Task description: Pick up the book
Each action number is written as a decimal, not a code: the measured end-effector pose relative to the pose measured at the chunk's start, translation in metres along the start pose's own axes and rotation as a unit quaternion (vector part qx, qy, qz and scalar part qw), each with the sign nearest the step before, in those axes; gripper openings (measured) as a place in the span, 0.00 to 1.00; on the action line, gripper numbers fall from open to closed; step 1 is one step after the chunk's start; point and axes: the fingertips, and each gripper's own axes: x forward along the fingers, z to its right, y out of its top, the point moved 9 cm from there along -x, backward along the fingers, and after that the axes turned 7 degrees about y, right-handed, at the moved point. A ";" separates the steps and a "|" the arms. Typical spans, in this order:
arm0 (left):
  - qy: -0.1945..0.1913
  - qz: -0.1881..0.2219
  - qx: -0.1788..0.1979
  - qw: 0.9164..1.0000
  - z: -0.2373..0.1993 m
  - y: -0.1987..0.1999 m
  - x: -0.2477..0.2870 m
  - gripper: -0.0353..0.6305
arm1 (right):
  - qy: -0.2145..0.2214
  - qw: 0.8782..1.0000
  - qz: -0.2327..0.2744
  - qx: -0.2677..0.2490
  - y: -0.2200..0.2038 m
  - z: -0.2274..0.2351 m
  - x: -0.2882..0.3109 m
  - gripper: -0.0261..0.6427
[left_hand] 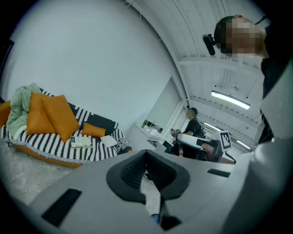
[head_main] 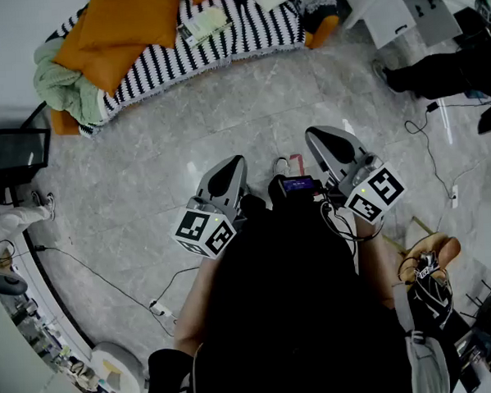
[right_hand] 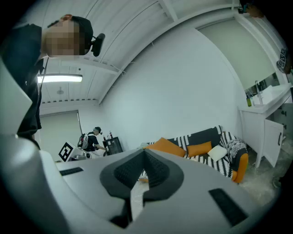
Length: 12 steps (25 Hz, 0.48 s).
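Note:
The book (head_main: 204,25), pale green and white, lies flat on the striped sofa (head_main: 245,35) at the far side of the floor. In the left gripper view the book (left_hand: 81,142) rests in front of two orange pillows. My left gripper (head_main: 228,172) hangs over the grey floor, well short of the sofa, shut with nothing between its jaws (left_hand: 146,157). My right gripper (head_main: 329,138) floats beside it, also far from the book, jaws closed together and holding nothing (right_hand: 144,157). Both point roughly level toward the sofa.
Orange pillows (head_main: 126,29) and a green blanket (head_main: 63,86) cover the sofa's left end. A white cabinet (head_main: 400,11) stands at the right, with another person (head_main: 444,70) beside it. Cables (head_main: 110,277) cross the floor, and a monitor (head_main: 13,150) sits at the left.

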 end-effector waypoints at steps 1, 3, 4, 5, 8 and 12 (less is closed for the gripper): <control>-0.002 0.001 0.000 1.000 0.000 0.001 0.002 0.07 | 0.000 1.000 -0.001 0.000 -0.001 -0.001 -0.001 0.06; -0.004 0.003 0.000 1.000 0.001 0.002 0.005 0.07 | 0.000 1.000 0.001 0.001 -0.002 -0.002 -0.002 0.06; -0.005 0.004 0.001 1.000 0.001 0.003 0.006 0.07 | 0.000 1.000 0.005 0.003 -0.003 -0.002 -0.002 0.06; -0.005 0.004 0.001 1.000 0.000 0.003 0.007 0.07 | -0.001 1.000 0.011 0.008 -0.002 -0.001 -0.003 0.06; -0.002 0.003 -0.001 1.000 0.002 0.003 0.010 0.07 | -0.004 1.000 0.017 0.016 0.000 0.003 -0.006 0.06; 0.002 -0.005 -0.020 1.000 0.009 -0.004 0.016 0.07 | -0.009 1.000 0.015 0.021 0.000 0.011 -0.014 0.06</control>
